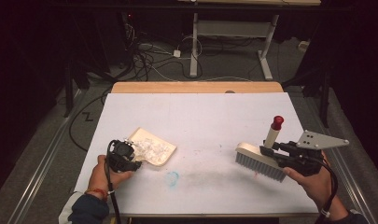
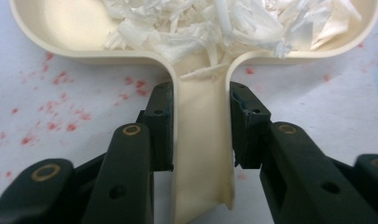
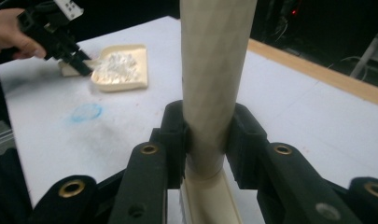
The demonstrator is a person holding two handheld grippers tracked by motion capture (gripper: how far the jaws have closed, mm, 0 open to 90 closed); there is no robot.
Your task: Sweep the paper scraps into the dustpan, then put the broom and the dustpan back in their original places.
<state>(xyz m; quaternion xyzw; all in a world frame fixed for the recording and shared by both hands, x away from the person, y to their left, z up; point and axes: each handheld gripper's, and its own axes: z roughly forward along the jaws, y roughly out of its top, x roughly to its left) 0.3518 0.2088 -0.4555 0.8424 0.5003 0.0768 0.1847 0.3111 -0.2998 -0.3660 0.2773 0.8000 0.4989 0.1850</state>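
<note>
A cream dustpan [image 1: 155, 148] lies on the white table [image 1: 200, 116] at the left, with white paper shreds [image 2: 214, 23] piled in it. My left gripper [image 1: 126, 156] is shut on the dustpan's handle [image 2: 201, 140], one pad on each side. At the right, my right gripper [image 1: 282, 154] is shut on the cream handle [image 3: 214, 84] of a hand brush [image 1: 261, 161]. The handle points up and back and ends in a red cap [image 1: 277, 122]. The grey bristles rest near the table top. In the right gripper view the dustpan [image 3: 121, 67] and my left gripper [image 3: 79, 63] sit far off at the upper left.
A blue circle mark [image 1: 172, 178] is drawn on the table between dustpan and brush. Red specks [image 2: 56, 121] dot the surface by the dustpan. A wooden edge [image 1: 196, 87] runs along the table's far side; cables and a desk frame [image 1: 196, 46] lie on the floor beyond.
</note>
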